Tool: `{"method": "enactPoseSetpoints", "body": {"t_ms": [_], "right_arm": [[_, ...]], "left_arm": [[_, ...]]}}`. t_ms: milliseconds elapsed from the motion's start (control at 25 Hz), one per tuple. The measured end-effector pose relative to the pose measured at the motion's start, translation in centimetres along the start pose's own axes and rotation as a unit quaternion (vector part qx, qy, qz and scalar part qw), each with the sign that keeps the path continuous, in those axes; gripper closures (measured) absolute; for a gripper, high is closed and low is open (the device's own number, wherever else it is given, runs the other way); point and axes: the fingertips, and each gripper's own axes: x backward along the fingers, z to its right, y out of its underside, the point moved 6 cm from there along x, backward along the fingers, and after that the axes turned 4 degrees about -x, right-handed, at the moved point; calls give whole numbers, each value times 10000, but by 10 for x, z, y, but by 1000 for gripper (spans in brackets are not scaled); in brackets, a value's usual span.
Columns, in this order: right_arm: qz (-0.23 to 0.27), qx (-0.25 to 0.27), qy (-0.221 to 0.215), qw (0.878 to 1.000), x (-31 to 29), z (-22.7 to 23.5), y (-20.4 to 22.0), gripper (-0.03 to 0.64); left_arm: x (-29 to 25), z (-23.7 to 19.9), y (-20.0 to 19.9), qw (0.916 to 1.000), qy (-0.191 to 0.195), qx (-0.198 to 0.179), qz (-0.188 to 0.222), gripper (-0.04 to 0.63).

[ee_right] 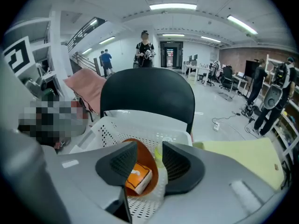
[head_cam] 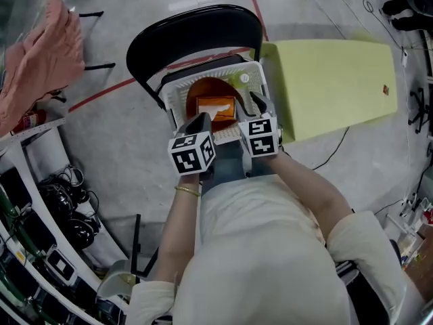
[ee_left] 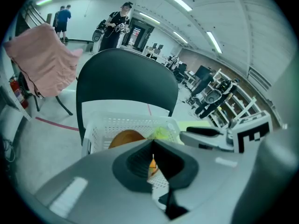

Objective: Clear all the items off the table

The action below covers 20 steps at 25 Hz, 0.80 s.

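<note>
Both grippers hang over the near rim of the white basket [head_cam: 177,93], which sits on the seat of the black chair [head_cam: 196,26]. The left gripper [head_cam: 202,120] has its fingers pressed fully together with nothing caught between them; in its own view only a thin slit shows where they meet. The right gripper [head_cam: 261,103], just beside it, has its fingers partly apart and empty. Through that gap the right gripper view looks down on the orange box [ee_right: 138,178], well clear of both pads. The box lies inside the orange bowl [head_cam: 203,88] in the basket, beyond and below both sets of fingers, with neither gripper touching it. A yellow-green bottle [head_cam: 241,80] lies against the bowl's right side in the same basket. The pale yellow counter [head_cam: 331,80] stands just right of the chair, apart from both grippers, with one small red thing [head_cam: 385,91] near its far end, too small to make out.
</note>
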Motion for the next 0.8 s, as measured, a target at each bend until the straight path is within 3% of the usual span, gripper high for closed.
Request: {"method": "enactPoseSetpoints", "body": {"t_ms": [400,800], "right_arm": [[378,660,-329,9966,22,-13,-16,612],[558,766,-644,9934,45,1,-20,618]], "left_arm": [[6,-2,-7,9998,46,-186,63,586],[9,17,-10,9993,-81,-296,219,586]]}}
